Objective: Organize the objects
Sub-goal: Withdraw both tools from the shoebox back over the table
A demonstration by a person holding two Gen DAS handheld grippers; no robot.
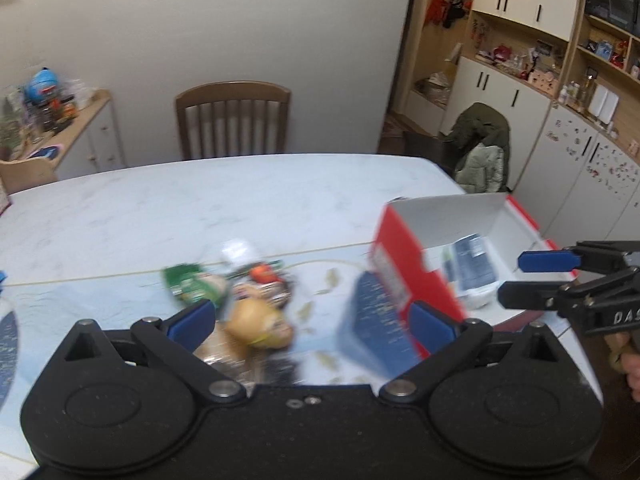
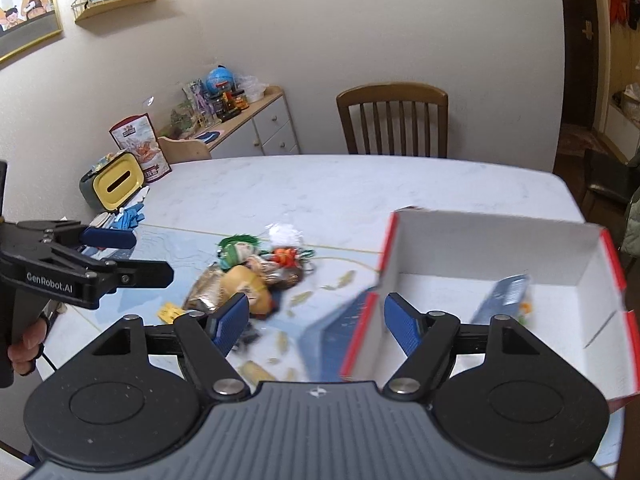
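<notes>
Presently both tools hover spread and empty: left tool point(image 1: 312, 322) over the near edge of the desk point(image 1: 200, 200), right tool point(image 2: 316, 318) straddling the near wall of the red-and-white box point(image 2: 500, 248), probably staged to load it. Box sits toward the desk's right edge, a blue packet point(image 2: 504, 294) already inside. Loose pile of snack packets point(image 2: 248, 276) lies mid-desk, just left of the box, likely next; motion blur hides detail.
</notes>
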